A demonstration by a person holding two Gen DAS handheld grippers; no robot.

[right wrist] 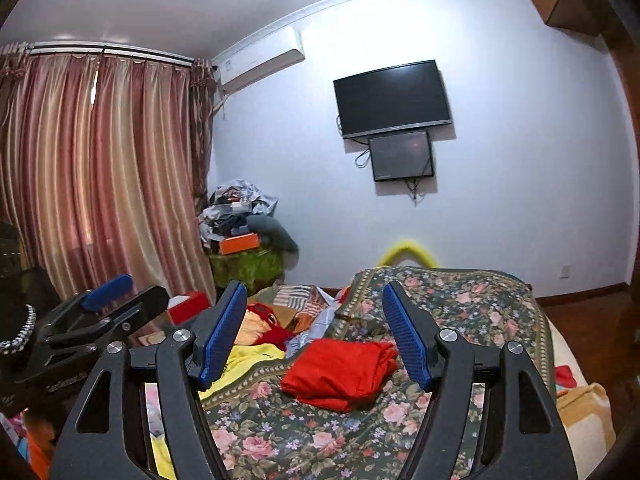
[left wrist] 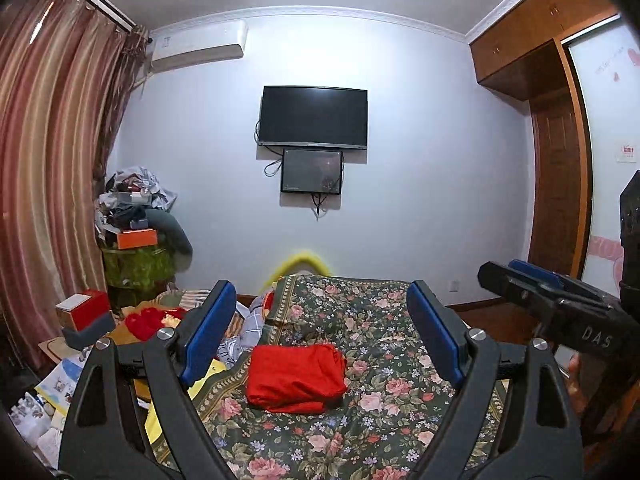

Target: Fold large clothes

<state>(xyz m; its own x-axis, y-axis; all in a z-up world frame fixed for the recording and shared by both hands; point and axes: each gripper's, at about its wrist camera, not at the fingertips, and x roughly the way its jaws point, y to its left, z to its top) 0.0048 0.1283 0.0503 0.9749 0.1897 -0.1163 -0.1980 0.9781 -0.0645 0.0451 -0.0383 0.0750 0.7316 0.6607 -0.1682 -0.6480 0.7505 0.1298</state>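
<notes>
While the red garment [left wrist: 296,378] lies folded into a neat square on the flowery bedspread [left wrist: 380,412], both grippers are up in the air and apart from it. It sits below and just ahead of the left gripper [left wrist: 320,328], in the gap seen between its blue pads [left wrist: 210,330]. From the right gripper [right wrist: 314,330] it lies below and ahead too, a little nearer the right-hand pad.

This piece looks done, so the step in hand seems to be moving on to the next piece. To do that well, keep both grippers high so they do not bump the red square and spoil its folds. The heap of mixed clothes [right wrist: 264,336] is off to the left of both grippers, past the edge of the bedspread. Pick one big piece from there, grab it by an edge, and lay it flat on a bare part of the bedspread before folding.

The left gripper is wide open and holds nothing. The right gripper is open too, a bit less wide, and nothing is between its pads. Neither one touches any cloth.
</notes>
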